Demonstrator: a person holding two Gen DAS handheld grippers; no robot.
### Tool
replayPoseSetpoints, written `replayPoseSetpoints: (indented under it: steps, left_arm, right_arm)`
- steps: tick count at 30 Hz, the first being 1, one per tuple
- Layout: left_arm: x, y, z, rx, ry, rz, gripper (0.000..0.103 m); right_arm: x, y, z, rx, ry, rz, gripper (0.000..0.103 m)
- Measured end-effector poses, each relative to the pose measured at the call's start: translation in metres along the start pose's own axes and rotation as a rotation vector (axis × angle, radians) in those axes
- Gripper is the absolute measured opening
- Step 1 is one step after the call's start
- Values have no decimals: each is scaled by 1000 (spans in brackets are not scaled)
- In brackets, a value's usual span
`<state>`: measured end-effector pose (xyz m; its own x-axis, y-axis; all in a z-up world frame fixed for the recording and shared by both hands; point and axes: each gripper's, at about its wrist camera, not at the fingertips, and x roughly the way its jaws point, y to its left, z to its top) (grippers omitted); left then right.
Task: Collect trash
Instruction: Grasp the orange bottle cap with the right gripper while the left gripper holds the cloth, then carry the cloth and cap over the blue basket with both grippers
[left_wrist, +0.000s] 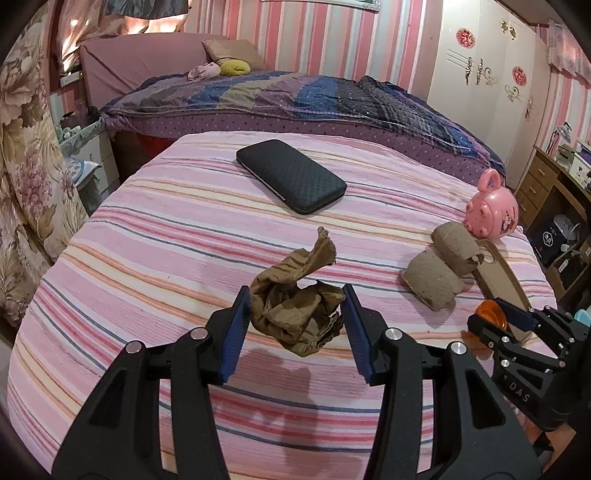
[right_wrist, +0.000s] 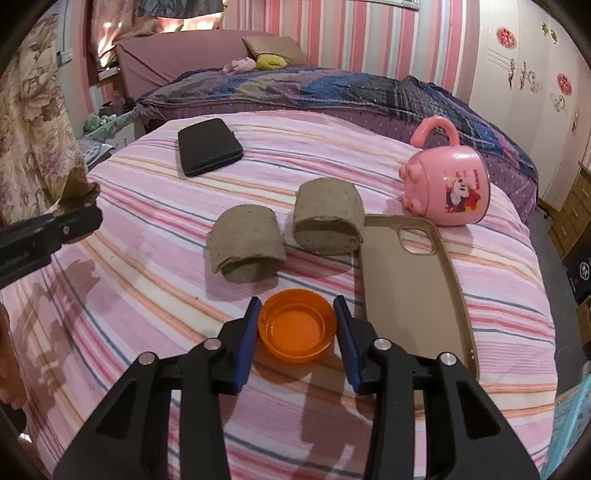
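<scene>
Trash wad clamped in our left gripper, above near bedspread. Right gripper grips orange cap, near right. Risk: smooth rim slips out when lifted.

A home bedroom. A bed with a patterned quilt and pillow stands against pink striped wallpaper. A white wardrobe and floral curtain flank it.

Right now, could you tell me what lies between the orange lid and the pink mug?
The phone case and the right-hand cardboard roll lie between the orange lid and the pink mug, seen in the right wrist view.
</scene>
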<state>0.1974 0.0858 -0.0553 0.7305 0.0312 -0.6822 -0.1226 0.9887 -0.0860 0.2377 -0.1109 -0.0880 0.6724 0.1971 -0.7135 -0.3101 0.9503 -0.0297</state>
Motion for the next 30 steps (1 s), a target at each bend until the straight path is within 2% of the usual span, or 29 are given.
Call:
replayPoseSetpoints:
  steps: [19, 26, 30]
  left_arm:
    - [-37, -53, -27, 79, -45, -61, 48]
    - [-55, -80, -37, 120, -79, -76, 48]
    - [-56, -95, -43, 122, -63, -92, 48]
  right_arm:
    - [-64, -41, -20, 38, -92, -41, 40]
    - [-100, -73, -26, 61, -148, -68, 40]
    - [-117, -93, -32, 77, -173, -94, 40]
